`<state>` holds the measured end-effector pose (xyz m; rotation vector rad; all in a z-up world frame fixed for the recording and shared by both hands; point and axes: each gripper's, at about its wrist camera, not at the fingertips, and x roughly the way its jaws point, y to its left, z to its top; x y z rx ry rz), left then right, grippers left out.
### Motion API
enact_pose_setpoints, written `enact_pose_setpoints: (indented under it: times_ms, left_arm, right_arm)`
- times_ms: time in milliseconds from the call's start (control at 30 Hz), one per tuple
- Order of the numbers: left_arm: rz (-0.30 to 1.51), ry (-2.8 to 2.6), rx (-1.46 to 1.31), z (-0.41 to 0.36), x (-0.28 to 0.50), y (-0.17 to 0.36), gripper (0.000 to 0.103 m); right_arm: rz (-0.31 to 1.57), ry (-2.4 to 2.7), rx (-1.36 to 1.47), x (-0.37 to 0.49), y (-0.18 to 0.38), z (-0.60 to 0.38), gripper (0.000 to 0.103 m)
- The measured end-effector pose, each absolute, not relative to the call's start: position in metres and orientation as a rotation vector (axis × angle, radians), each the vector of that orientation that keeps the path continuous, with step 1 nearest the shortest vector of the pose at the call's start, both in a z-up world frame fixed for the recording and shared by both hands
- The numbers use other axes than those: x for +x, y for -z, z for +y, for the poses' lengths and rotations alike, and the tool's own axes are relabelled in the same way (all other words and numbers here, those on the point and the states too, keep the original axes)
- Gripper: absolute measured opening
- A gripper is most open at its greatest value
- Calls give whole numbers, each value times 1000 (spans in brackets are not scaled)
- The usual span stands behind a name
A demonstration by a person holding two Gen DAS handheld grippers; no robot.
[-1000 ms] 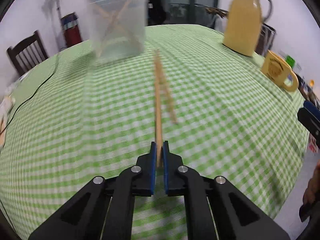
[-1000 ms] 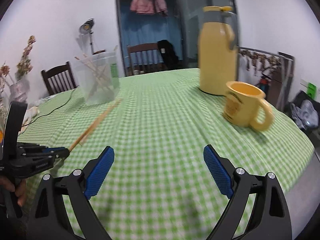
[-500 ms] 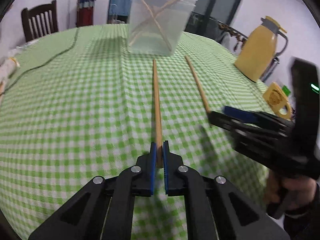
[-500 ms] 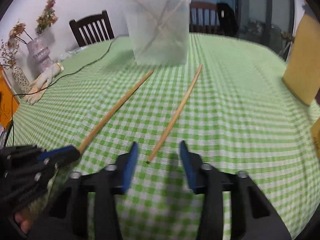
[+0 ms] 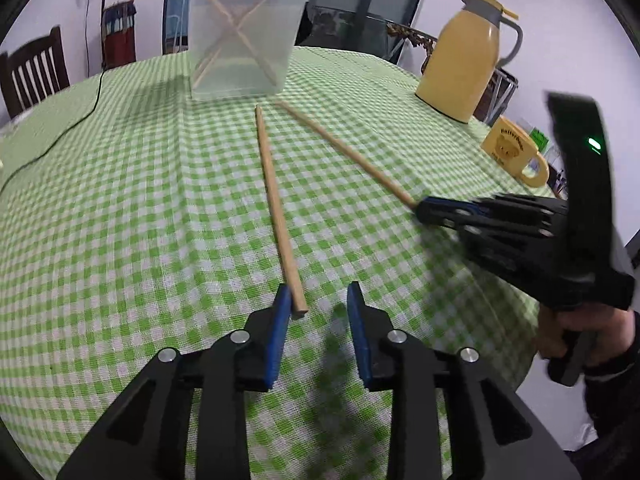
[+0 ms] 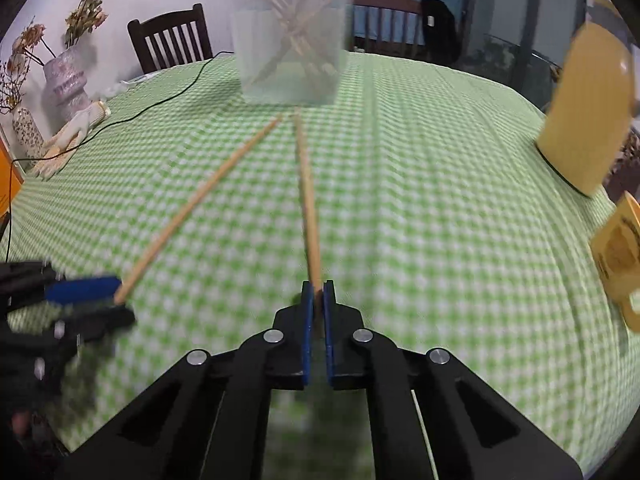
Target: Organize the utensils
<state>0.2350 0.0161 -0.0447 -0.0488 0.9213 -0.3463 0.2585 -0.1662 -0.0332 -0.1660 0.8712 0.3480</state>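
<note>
On green gingham tablecloth (image 5: 120, 200): left gripper (image 5: 318, 304) just parted, chopstick (image 5: 276, 204) loose against one pad; right gripper (image 6: 318, 292) just pinched onto second chopstick (image 6: 306, 192) (likely bound for clear tub (image 6: 290, 40)).

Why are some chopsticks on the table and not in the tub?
Two chopsticks are still out on the green checked tablecloth, while others stand crossed in the clear plastic tub. The right gripper pinches one chopstick. The other chopstick lies loose between the left gripper's jaws, which have just been opening.
</note>
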Motion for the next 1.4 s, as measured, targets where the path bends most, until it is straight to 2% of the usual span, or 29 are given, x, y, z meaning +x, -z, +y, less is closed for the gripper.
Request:
enact_pose_setpoints:
  times_ms: [200,233,267,333,433,533,600,700,767,1033,1400]
  left_arm:
    - [906,307,2,1,241,46,26]
    - [904,290,22,-3,242,46,23]
    - [902,273,38,-4,246,47,15]
    - [896,239,60,-4,248,48,8]
    - [901,220,24,0,252,48,6]
    - [908,198,7,6,249,48,4]
    - [907,196,-9,10,246,46,4]
    - [893,196,-8,10,243,41,4]
    - [881,197,-9,12,240,37,4]
    - [844,206,-9,19,230,10,4]
    - [755,296,45,51,224,-80,4]
  right_arm:
    - [824,-369,-174,234,37,-182,5]
    - [820,-374,-167,232,38,-186,5]
    - [816,-383,-158,230,39,-188,5]
    - [807,-399,-142,228,39,-193,6]
    - [803,-423,-115,226,39,-198,9]
    - [793,-448,-112,223,39,-196,21]
    - [781,-449,-138,217,40,-194,23]
    - [762,-431,-168,212,41,-190,22]
    - [761,-425,-156,212,41,-191,5]
    - [756,-418,-131,209,25,-196,4]
    - [609,-442,-139,198,-63,-211,4]
